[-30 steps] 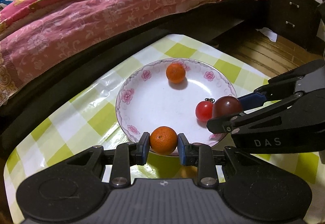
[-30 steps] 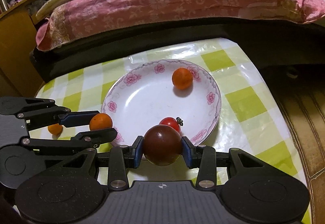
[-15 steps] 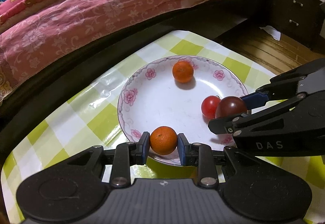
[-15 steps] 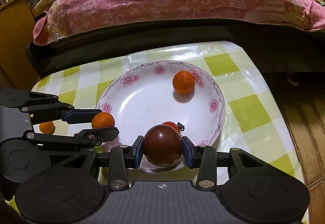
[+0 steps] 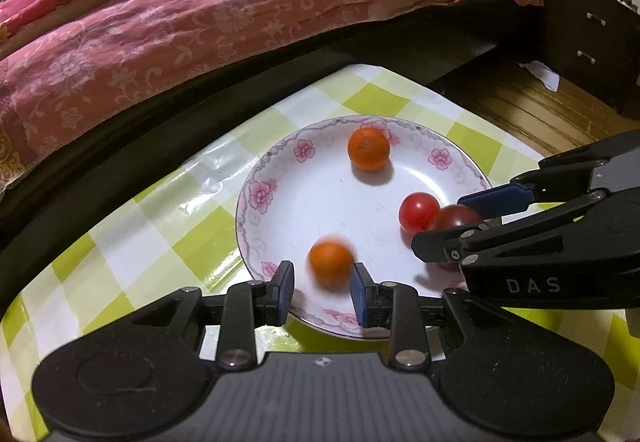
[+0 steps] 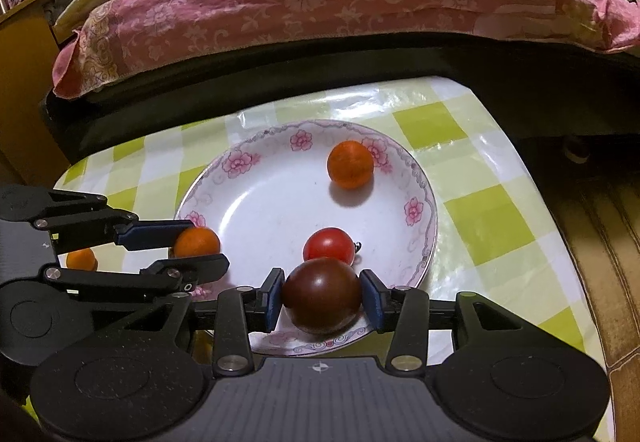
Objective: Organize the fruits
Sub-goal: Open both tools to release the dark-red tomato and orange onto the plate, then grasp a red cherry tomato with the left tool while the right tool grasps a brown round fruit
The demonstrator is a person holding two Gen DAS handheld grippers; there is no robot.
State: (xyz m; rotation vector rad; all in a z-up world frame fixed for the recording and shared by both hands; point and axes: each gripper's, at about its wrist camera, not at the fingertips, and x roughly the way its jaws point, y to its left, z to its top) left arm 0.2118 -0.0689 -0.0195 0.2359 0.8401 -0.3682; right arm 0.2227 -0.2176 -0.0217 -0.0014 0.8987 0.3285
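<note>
My left gripper (image 5: 322, 288) has just spread, its blue pads clear of the small round orange (image 5: 331, 266) blurring over the glossy floral plate (image 5: 256, 201). My right gripper (image 6: 322, 298) has been easing apart around the smooth dark tomato (image 6: 322, 296), which sits on the plate's near rim.

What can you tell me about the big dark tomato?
The dark tomato is round, smooth and shiny, deep brownish red, the biggest fruit here. It sits at the near rim of the flowered plate, just in front of the small red tomato. It lies between the right gripper pads, whose jaws have just been opening; small gaps show beside it.
</note>
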